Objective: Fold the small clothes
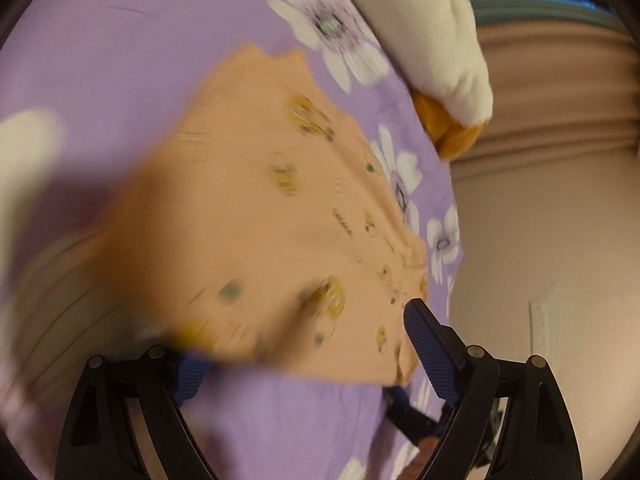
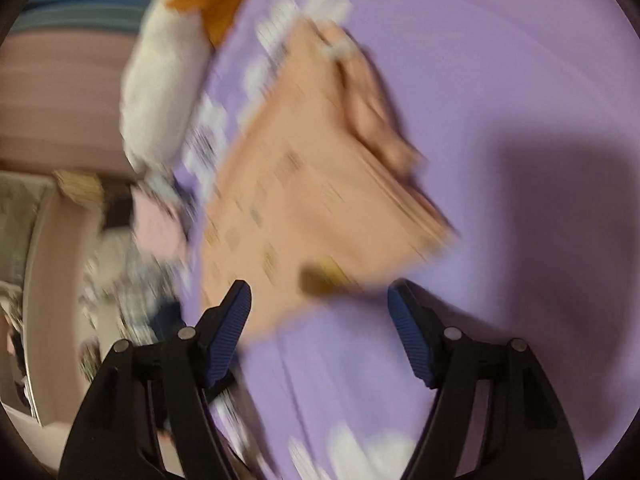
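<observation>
A peach garment (image 1: 260, 208) with small yellow prints lies spread on the purple flowered bedsheet (image 1: 120, 40). In the left wrist view, my left gripper (image 1: 308, 360) is open at the garment's near edge. Its right finger (image 1: 432, 352) is bare, and the tip of its left finger is hidden behind the blurred cloth. The right wrist view shows the same garment (image 2: 320, 180) with a folded layer along its right side. My right gripper (image 2: 320, 312) is open over the near corner, and neither pad presses on the cloth. Both views are blurred.
A white cushion with an orange part (image 1: 436, 48) (image 2: 160, 92) lies at the bed's edge beyond the garment. A blurred heap of other clothes (image 2: 140, 248) sits off the bed at the left of the right wrist view. Pale floor (image 1: 540, 240) lies past the sheet's edge.
</observation>
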Demonstrator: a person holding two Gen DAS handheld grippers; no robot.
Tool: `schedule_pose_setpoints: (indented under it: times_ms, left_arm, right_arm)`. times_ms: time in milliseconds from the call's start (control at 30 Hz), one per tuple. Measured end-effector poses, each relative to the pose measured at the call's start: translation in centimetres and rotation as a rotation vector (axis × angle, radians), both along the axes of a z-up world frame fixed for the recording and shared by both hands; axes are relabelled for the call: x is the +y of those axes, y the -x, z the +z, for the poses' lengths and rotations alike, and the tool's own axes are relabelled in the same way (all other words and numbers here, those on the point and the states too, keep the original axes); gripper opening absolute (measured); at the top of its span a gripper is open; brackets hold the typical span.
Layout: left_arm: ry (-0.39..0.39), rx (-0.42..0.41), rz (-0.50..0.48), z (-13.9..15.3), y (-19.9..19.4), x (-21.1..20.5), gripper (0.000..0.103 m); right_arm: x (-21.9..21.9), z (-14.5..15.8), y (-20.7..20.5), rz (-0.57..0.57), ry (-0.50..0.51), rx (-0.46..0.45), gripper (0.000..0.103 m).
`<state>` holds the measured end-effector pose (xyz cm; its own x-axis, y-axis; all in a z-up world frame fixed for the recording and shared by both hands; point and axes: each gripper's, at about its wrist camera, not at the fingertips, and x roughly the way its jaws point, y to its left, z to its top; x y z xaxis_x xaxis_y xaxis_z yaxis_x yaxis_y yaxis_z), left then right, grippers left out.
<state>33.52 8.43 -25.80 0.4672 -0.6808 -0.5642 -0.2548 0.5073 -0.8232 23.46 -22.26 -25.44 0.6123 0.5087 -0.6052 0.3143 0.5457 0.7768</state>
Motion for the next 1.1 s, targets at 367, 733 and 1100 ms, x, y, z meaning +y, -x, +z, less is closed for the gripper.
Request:
schedule_pose_setpoints:
  times_ms: [367,733,1100]
  left_arm:
    - [-0.400,-0.020,0.167,-0.8,-3.7,-3.3,0.023]
    - [-0.321,-0.183,0.148,6.3,9.7,0.0,0.011]
    - [-0.318,-0.061,0.105,1.4,15.6,1.2,0.010]
  right_arm:
    - [1.3,-2.6,-5.9,-0.061,0.102,-0.042,0.006]
    - [-1.7,4.8,4.2,0.052,-0.012,-0.205,0.008]
    - [-7.8,-0.3,13.3,-0.103,-0.002,-0.044,0.014]
